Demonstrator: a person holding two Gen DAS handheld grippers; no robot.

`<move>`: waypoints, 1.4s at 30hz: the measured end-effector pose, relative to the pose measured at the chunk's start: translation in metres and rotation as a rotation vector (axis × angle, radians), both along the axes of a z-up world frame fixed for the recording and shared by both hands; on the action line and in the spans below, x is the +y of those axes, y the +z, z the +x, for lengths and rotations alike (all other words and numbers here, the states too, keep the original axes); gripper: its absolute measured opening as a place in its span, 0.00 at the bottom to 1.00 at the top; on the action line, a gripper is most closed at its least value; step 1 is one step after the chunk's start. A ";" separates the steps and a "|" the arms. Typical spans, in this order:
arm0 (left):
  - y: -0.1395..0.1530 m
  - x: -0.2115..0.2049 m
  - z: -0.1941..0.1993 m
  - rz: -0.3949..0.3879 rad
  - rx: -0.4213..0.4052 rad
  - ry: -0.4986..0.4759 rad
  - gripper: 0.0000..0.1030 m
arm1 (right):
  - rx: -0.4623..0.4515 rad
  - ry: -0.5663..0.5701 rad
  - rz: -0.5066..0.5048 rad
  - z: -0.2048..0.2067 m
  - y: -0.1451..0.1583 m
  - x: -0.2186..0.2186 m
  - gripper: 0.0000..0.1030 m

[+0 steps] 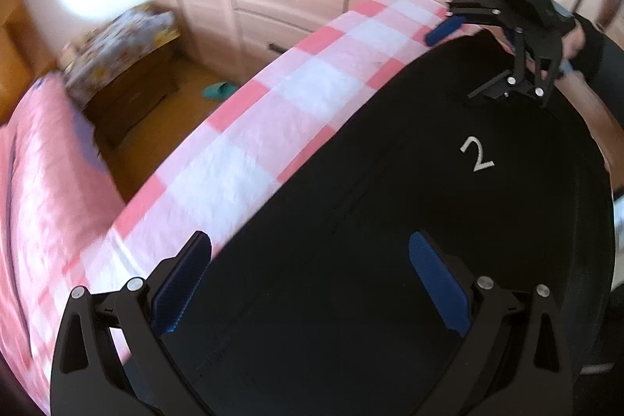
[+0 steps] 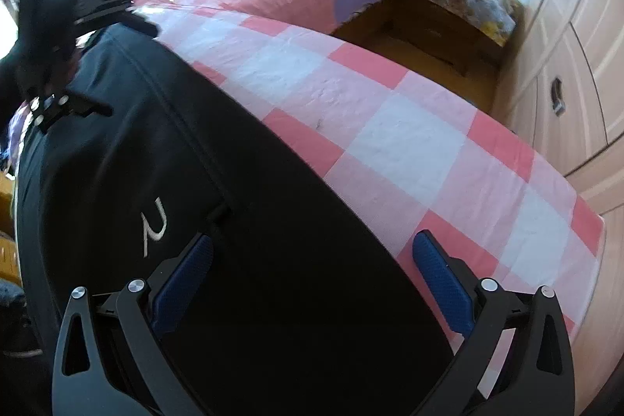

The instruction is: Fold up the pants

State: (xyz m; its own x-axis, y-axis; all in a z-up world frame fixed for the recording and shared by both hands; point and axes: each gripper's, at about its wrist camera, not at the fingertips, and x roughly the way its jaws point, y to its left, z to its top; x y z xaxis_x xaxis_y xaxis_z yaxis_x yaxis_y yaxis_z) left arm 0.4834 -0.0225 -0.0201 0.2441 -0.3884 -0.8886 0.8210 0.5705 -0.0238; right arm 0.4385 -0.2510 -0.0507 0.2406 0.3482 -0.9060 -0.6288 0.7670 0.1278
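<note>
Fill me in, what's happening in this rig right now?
A person holds a gripper in each hand over black pants with a white embroidered mark, spread on a pink-and-white checked blanket. The left gripper and right gripper are both open, one at each end of the pants along the edge beside the blanket, gripping nothing. No fold shows in these views.

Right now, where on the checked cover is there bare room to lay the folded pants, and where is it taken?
The black pants fill the near side, under both open grippers: left gripper, right gripper. Free cloth is the strip of checked cover between the pants' far edge and the cover's edge toward the wardrobe.
</note>
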 end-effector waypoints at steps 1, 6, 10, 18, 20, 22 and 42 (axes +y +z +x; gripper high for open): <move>0.000 -0.002 0.003 -0.005 0.008 -0.020 0.98 | -0.004 0.015 0.005 -0.002 0.001 -0.002 0.96; -0.005 -0.008 0.018 -0.012 0.055 -0.109 0.89 | -0.027 0.049 0.063 -0.011 0.014 -0.009 0.42; -0.009 -0.004 0.032 -0.015 0.102 -0.133 0.89 | -0.093 0.088 0.048 -0.027 0.022 -0.006 0.13; -0.018 0.010 0.034 -0.050 0.184 -0.136 0.60 | -0.387 0.074 -0.012 -0.087 0.073 0.005 0.09; -0.016 0.016 0.032 -0.076 0.214 -0.121 0.32 | -0.416 0.072 -0.013 -0.098 0.082 0.007 0.09; -0.008 0.019 0.021 -0.078 0.181 -0.116 0.23 | -0.452 0.069 -0.034 -0.113 0.091 0.012 0.09; 0.100 0.048 -0.338 -0.029 -0.504 -0.051 0.12 | -0.697 0.002 -0.006 -0.353 0.131 0.018 0.09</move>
